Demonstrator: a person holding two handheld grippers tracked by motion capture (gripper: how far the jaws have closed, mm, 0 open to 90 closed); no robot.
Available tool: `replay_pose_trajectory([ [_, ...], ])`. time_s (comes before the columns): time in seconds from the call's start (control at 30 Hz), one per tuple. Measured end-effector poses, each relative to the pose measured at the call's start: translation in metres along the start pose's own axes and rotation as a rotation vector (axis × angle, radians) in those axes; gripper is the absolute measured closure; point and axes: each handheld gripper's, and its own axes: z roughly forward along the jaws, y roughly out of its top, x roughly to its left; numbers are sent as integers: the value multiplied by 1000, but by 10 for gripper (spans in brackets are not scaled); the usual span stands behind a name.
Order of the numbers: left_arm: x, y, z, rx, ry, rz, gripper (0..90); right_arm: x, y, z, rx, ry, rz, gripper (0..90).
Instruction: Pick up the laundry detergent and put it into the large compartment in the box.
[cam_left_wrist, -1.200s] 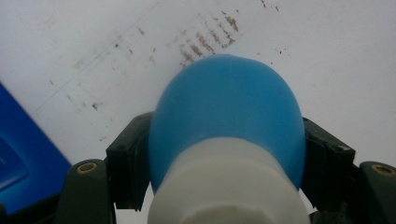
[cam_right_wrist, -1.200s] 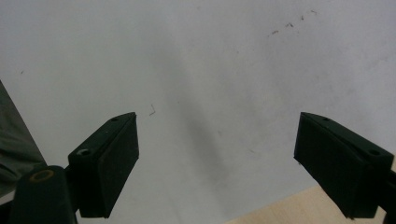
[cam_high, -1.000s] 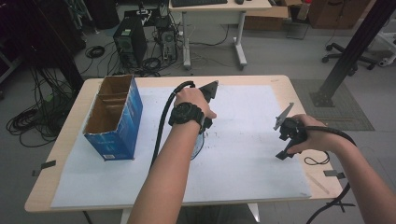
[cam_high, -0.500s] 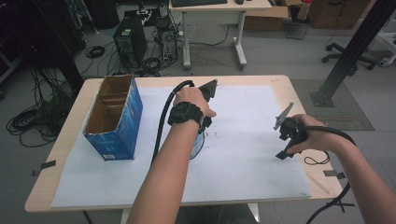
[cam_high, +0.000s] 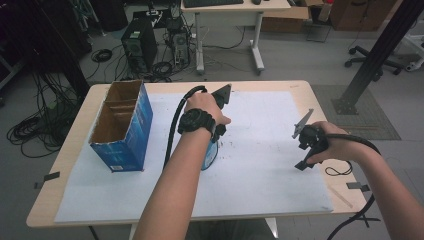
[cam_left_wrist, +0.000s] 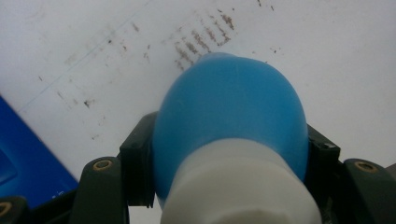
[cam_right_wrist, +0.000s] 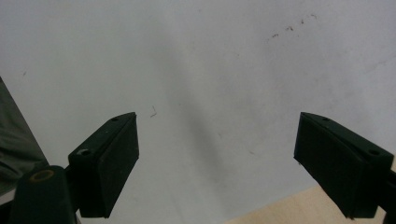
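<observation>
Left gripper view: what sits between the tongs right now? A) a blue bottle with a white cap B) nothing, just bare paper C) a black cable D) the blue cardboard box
A: the blue bottle with its white cap sits between the two black jaws of the left tongs, which press on its sides, above the white paper.

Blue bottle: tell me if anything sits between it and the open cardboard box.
Nothing visible does. The blue bottle, gripped in the left tongs, sits just right of the cardboard box, with bare white paper between them. The box's top is open.
</observation>
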Motion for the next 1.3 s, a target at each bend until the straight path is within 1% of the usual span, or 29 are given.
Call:
replay_pose_trajectory([
  [0.43,2,0,0,4,-6,-2,375,0,0,0,-2,-1,0,139],
  [0.7,5,-2,-5,9,-14,-9,375,0,0,0,1,0,1,139],
  [0.9,7,-5,-14,15,-13,-6,375,1,3,-1,-1,-1,-4,139],
  [1.07,9,-7,-24,14,-22,-17,375,2,5,-4,-5,-4,-7,139],
  [1.13,10,-8,-30,12,-25,-21,375,3,5,-5,-6,-4,-7,139],
  [1.17,10,-8,-30,12,-25,-21,375,3,5,-5,-6,-4,-7,139],
  [1.3,10,-8,-43,8,-30,-8,376,4,8,-6,-7,-1,-9,139],
])
